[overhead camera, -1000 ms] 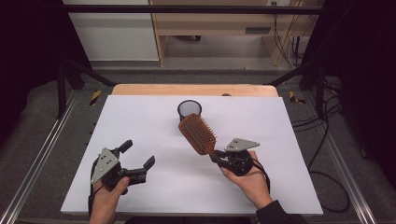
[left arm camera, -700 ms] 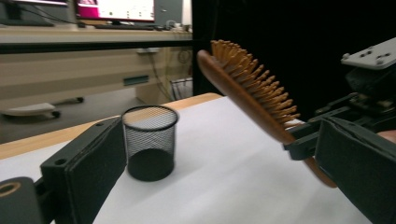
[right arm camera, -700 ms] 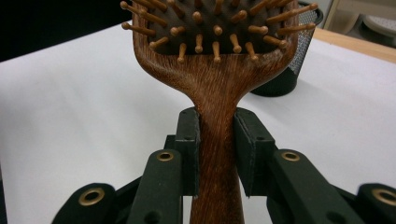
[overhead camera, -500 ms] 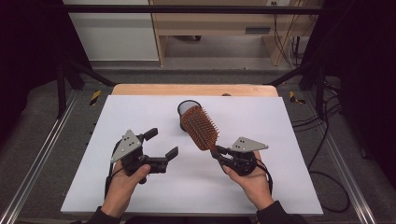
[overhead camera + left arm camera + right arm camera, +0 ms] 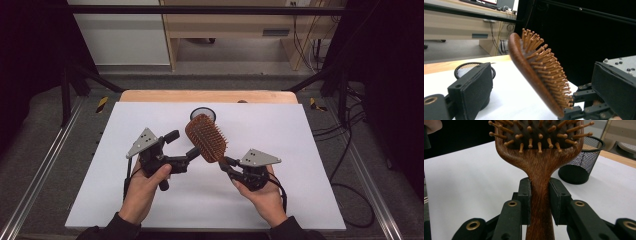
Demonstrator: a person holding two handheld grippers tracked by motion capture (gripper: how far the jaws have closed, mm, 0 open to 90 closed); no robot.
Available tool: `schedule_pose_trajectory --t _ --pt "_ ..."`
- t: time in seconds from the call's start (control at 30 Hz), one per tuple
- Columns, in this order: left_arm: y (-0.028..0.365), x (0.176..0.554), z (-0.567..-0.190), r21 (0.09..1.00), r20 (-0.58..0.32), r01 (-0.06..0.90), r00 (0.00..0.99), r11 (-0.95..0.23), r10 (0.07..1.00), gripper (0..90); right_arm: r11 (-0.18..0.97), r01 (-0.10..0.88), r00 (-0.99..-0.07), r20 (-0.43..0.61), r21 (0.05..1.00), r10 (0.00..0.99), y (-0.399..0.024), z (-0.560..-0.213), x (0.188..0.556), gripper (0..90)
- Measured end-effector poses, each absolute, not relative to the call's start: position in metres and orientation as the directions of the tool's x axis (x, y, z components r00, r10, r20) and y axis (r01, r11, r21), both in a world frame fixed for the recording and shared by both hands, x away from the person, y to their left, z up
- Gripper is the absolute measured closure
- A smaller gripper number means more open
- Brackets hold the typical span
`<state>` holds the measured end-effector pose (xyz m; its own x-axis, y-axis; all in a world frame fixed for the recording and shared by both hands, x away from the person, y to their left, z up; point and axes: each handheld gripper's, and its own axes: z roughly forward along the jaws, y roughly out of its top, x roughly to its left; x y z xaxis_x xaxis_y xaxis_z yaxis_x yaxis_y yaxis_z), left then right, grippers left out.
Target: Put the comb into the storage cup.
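A brown wooden hairbrush (image 5: 206, 137) with peg bristles is held up off the white sheet, head tilted toward the back left. My right gripper (image 5: 226, 163) is shut on its handle; in the right gripper view both pads press the narrow neck of the brush (image 5: 539, 152). My left gripper (image 5: 185, 142) is open just left of the brush head. In the left gripper view the brush (image 5: 529, 65) stands edge-on between the two wide-apart jaws, touching neither. A black mesh cup (image 5: 202, 113) stands upright behind the brush.
The white sheet (image 5: 300, 140) covers the table, with a wooden strip (image 5: 210, 96) along its back edge. Metal rails run along both sides. The mesh cup (image 5: 581, 162) is close behind the brush head. Cables lie on the floor at the right.
My left gripper has risen from the front left of the sheet and moved right, up to the brush head. The right gripper has stayed in place, holding the brush.
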<state>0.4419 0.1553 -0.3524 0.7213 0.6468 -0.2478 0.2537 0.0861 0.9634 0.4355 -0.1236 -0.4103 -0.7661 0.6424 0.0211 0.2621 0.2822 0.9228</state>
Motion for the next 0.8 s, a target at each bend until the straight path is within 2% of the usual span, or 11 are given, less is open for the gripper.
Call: schedule_pose_trajectory --t 0.27,0.57,0.73,0.8 --pt "0.150 0.445 -0.355 0.965 -0.236 0.253 0.719 0.070 0.654 4.2 0.272 0.254 -0.766 0.022 0.928 0.642 -0.119 -0.410 0.435 72.8" --pt "0.150 0.453 -0.348 0.949 -0.296 0.293 0.717 0.112 0.631 6.2 0.272 0.239 -0.772 0.013 0.932 0.636 -0.115 -0.410 0.433 72.8" --pt "0.145 0.458 -0.340 0.945 -0.307 0.307 0.707 0.115 0.637 10.3 0.265 0.233 -0.775 0.014 0.936 0.632 -0.114 -0.409 0.432 72.8" --pt "0.144 0.460 -0.338 0.939 -0.326 0.320 0.709 0.127 0.625 14.9 0.262 0.232 -0.775 0.016 0.937 0.631 -0.114 -0.409 0.432 72.8"
